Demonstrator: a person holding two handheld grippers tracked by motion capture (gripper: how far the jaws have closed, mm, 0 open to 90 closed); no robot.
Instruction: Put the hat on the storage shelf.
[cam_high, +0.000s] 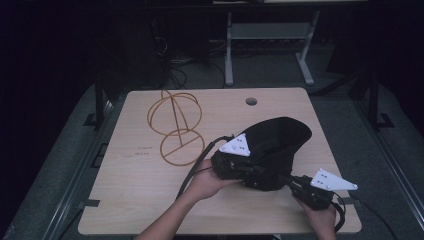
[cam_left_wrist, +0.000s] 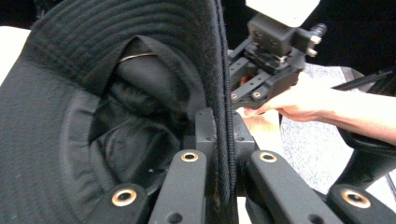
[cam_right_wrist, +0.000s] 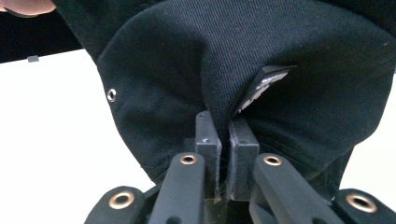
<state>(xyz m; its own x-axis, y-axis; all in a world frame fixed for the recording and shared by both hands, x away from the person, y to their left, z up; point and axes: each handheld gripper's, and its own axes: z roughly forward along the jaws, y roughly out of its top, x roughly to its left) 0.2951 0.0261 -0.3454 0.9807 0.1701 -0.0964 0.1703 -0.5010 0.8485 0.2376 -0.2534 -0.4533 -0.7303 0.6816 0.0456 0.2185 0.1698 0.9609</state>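
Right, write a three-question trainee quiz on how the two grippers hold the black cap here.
1. True or false: the left gripper is clamped on the brim edge of the black cap.
2. What does the right gripper pinch? A) a cable B) the cap's fabric C) nothing
3. Fill in: the gold wire stand sits on the table, to the ____ of the cap in the high view.

Key: 1 true; 2 B; 3 left.
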